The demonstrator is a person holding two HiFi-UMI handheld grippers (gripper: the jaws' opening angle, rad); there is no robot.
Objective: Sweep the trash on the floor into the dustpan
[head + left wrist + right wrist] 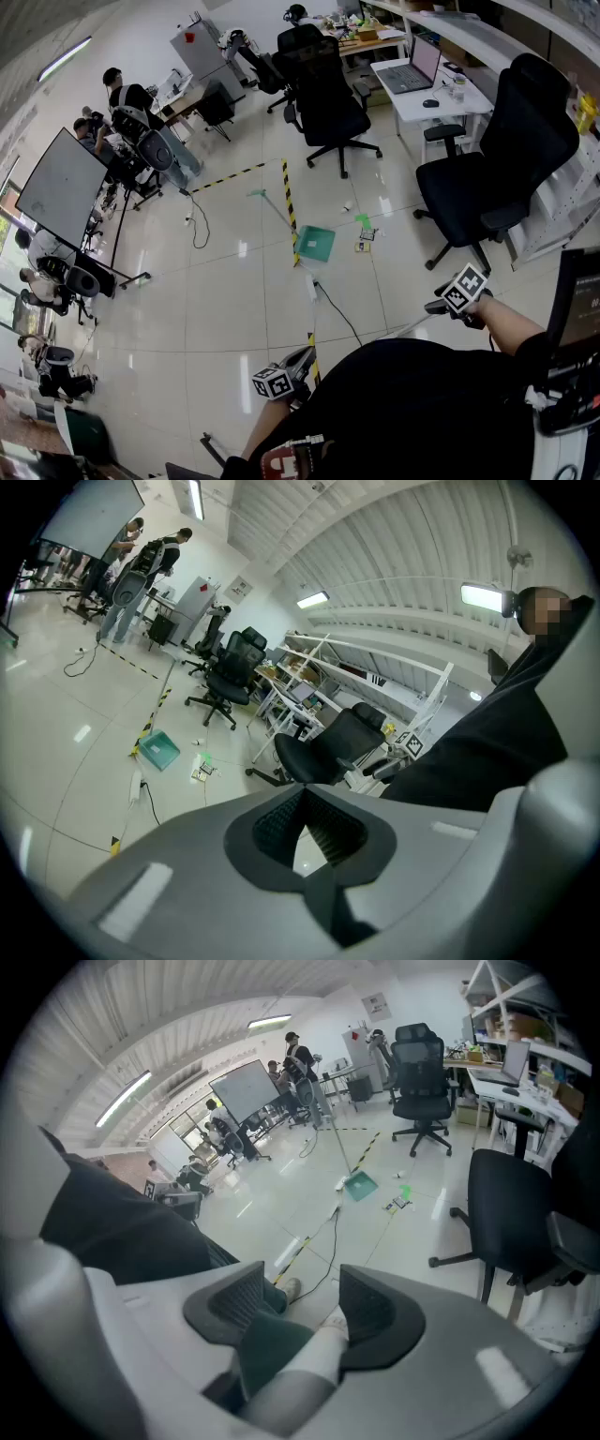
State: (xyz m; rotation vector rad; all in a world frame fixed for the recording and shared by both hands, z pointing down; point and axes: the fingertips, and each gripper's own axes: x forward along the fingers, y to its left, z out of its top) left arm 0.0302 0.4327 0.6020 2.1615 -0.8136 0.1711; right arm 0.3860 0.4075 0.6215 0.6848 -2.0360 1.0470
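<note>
A green dustpan [314, 242] with a long upright handle lies on the pale tiled floor, well ahead of me; it also shows as the dustpan [157, 750] and the dustpan [360, 1185] in the two gripper views. Just right of it lie a few small bits of trash [364, 234], one of them green, seen too as the trash [202, 766] and the trash [400, 1199]. My left gripper [298, 361] is held low near my body, its pads meeting at the tips [302, 794] with nothing in them. My right gripper [437, 306] stands open [302, 1279] and empty, far from the trash.
A yellow-and-black tape line [289, 202] and a white power strip with a black cable [314, 286] run across the floor near the dustpan. Black office chairs [487, 169] [328, 98] and a desk with a laptop [412, 70] stand to the right. People sit by a board [61, 187] at the far left.
</note>
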